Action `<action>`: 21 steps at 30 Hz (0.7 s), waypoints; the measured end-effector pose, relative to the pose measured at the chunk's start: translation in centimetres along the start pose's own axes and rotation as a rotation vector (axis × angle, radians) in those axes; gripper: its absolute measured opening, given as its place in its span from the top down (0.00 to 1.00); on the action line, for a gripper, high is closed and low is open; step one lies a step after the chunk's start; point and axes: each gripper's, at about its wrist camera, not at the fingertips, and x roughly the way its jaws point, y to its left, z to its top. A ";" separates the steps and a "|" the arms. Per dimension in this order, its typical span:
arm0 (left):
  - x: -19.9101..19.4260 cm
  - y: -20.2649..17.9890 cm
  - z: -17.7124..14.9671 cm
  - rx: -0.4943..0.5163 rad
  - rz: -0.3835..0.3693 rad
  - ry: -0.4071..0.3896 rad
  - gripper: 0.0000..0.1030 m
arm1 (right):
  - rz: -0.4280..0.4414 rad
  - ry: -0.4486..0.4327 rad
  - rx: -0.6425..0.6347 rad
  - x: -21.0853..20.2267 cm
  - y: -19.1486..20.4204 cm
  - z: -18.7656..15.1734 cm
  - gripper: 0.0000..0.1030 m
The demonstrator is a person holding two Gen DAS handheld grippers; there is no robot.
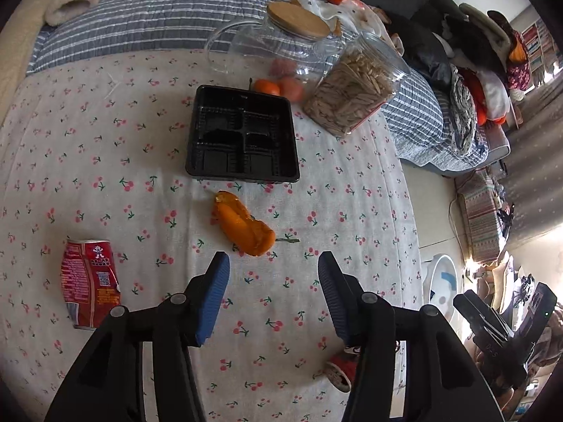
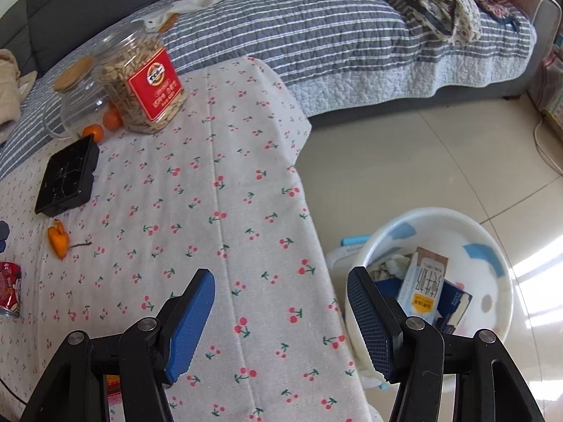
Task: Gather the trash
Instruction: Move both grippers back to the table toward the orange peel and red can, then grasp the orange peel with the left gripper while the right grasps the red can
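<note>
An orange peel (image 1: 244, 227) lies on the cherry-print tablecloth (image 1: 105, 161), just ahead of my open, empty left gripper (image 1: 274, 263). A crushed red can (image 1: 89, 283) lies to the left of that gripper. Another small red can (image 1: 340, 369) lies near the right finger. A black plastic tray (image 1: 242, 133) sits farther back. My right gripper (image 2: 281, 281) is open and empty over the table's right edge. A white bin (image 2: 485, 256) holding cartons stands on the floor beside it. The right wrist view also shows the peel (image 2: 59, 237), the red can (image 2: 10, 290) and the tray (image 2: 68, 179).
A seed jar (image 1: 355, 88), a glass pitcher with a wooden lid (image 1: 278, 42) and tangerines (image 1: 278, 88) stand at the back of the table. A striped sofa cover (image 2: 334, 35) with clothes lies behind. Tiled floor (image 2: 422, 161) is to the right.
</note>
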 end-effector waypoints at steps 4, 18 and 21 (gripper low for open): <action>2.0 0.0 0.3 0.012 0.013 0.026 0.46 | 0.065 0.024 -0.053 0.8 3.4 -0.3 0.34; 8.6 -2.1 1.1 0.190 0.212 0.034 0.46 | 0.318 0.034 -0.078 0.3 10.2 0.7 0.32; 9.2 -1.8 1.2 0.211 0.231 0.025 0.63 | 0.275 0.044 -0.093 1.3 11.0 0.9 0.31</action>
